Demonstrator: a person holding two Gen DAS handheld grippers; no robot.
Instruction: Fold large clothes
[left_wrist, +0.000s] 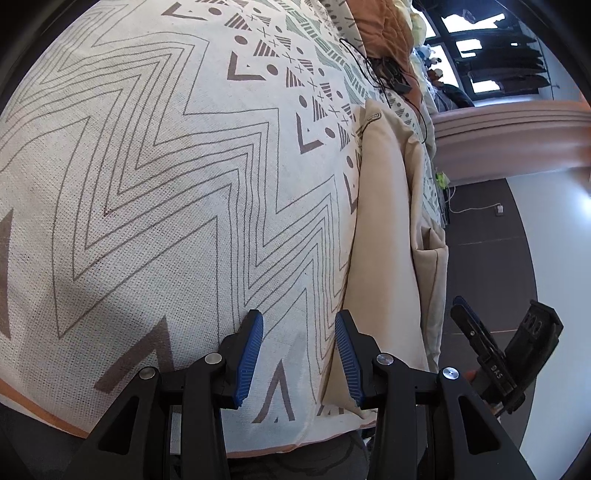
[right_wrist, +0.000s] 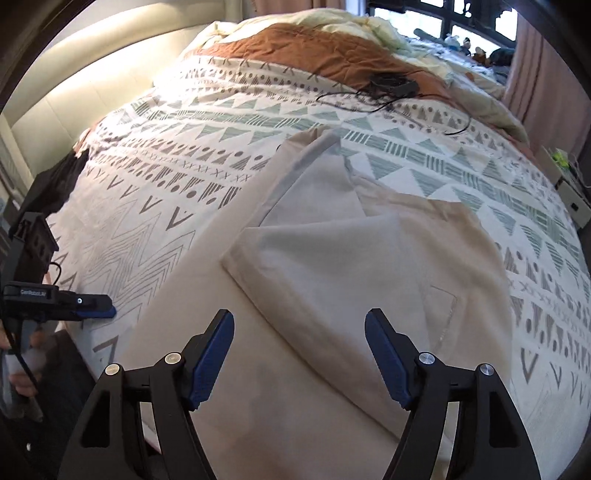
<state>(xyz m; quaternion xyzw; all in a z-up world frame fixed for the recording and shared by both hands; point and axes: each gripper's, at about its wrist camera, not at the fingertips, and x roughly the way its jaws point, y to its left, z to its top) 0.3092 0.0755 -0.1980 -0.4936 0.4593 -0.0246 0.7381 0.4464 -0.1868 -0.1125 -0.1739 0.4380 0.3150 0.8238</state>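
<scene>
The beige garment (right_wrist: 332, 280) lies flat on the bed, on the patterned bedspread (right_wrist: 177, 155), reaching to the bed's near edge. One part is folded over the rest, forming a lighter grey-beige flap with a straight diagonal edge. A pocket outline shows on its right portion. In the left wrist view the same garment (left_wrist: 384, 236) appears as a long strip along the right side of the bed, with one part hanging over that edge.

The right gripper (right_wrist: 299, 354) hovers over the garment near the bed's near edge. Its blue-padded fingers stand wide apart and hold nothing. The left gripper (left_wrist: 299, 354) sits over the zigzag area of the bedspread, just left of the garment. Its fingers are moderately apart; the right finger (left_wrist: 349, 360) overlaps the garment's edge, but contact cannot be confirmed from this angle. Nothing lies between the pads. In the right wrist view the left gripper (right_wrist: 92, 308) sits at the bed's left edge, held by a hand (right_wrist: 22, 354).

A tangle of black cable (right_wrist: 384, 88) rests on the far part of the bed, beside a rust-coloured quilt (right_wrist: 295, 55).
</scene>
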